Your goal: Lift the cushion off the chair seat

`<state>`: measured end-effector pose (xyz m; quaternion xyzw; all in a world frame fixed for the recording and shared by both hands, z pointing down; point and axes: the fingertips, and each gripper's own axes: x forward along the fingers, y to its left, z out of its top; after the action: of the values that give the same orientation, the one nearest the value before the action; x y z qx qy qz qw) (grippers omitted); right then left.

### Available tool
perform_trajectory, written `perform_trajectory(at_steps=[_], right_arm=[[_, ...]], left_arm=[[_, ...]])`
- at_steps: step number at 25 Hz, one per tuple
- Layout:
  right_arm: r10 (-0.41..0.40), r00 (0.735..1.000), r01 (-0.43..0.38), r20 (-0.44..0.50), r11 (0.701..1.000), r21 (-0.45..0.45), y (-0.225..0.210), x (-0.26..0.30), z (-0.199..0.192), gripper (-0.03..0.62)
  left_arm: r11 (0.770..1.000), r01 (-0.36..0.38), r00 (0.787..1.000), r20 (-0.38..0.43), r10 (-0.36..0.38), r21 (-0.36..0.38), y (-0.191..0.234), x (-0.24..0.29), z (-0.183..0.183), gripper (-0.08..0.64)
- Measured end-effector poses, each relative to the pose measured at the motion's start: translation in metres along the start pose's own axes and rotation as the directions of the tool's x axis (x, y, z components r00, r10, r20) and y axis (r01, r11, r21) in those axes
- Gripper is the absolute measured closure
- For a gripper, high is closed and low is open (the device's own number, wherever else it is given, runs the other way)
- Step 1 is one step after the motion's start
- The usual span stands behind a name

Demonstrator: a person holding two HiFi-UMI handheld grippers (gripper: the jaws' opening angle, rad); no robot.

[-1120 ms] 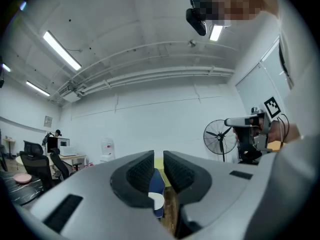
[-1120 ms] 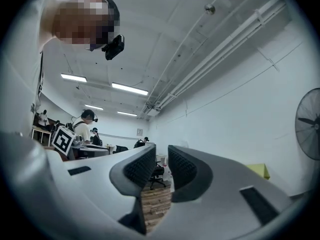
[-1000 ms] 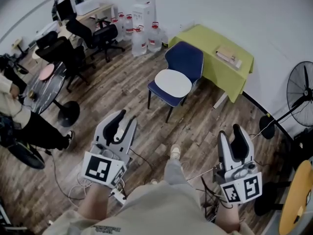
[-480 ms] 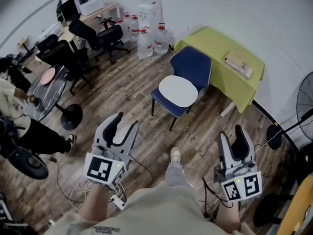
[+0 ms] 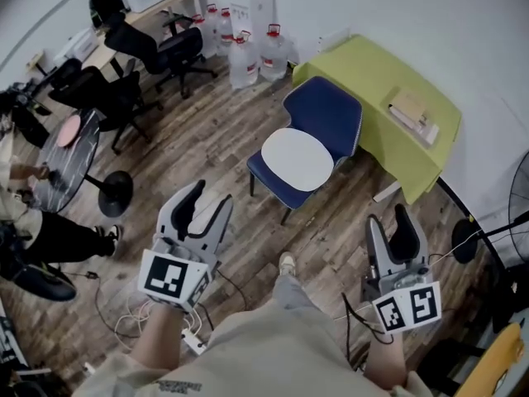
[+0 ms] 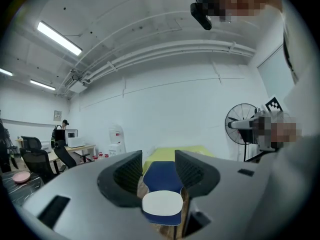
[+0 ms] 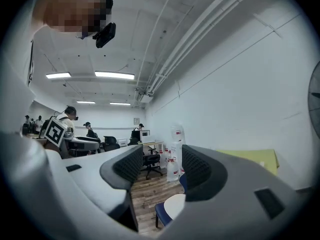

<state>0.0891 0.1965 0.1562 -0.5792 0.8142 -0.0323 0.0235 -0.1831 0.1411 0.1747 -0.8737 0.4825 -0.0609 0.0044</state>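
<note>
Wooden floor [image 5: 215, 151] bears blue chair [image 5: 326, 114], oval white cushion [image 5: 297, 159] (smooth) atop; left claw [image 5: 211, 195], right claw [image 5: 388, 218] just opening, empty.

Cushion [image 5: 297, 159] is plain white, chair [image 5: 329, 110] navy blue w/ dark legs. Desk [image 5: 364, 64] cloth is lime green, floor [image 5: 207, 151] brown wood planks, walls [image 5: 430, 15] white. Office chairs [image 5: 178, 55] in the bg all black, water jugs [image 5: 273, 52] w/ red caps.

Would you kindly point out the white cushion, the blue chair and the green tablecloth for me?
white cushion [image 5: 297, 160], head view, middle of its top face.
blue chair [image 5: 325, 114], head view, on the backrest.
green tablecloth [image 5: 364, 66], head view, bare part of the top.
</note>
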Motion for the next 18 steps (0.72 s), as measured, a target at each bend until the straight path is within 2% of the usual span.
perform_trajectory(at_steps=[9, 18], right_arm=[[0.003, 0.999, -0.002, -0.045, 1.0, 0.027, -0.118, 0.112, -0.017, 0.351], [0.006, 0.997, 0.001, -0.077, 0.996, 0.088, -0.19, 0.175, -0.045, 0.348]], left_arm=[[1.0, -0.007, 0.998, -0.059, 0.008, 0.013, 0.011, 0.149, 0.0, 0.36], [1.0, 0.019, 0.99, -0.143, -0.016, 0.02, 0.01, 0.246, -0.021, 0.342]])
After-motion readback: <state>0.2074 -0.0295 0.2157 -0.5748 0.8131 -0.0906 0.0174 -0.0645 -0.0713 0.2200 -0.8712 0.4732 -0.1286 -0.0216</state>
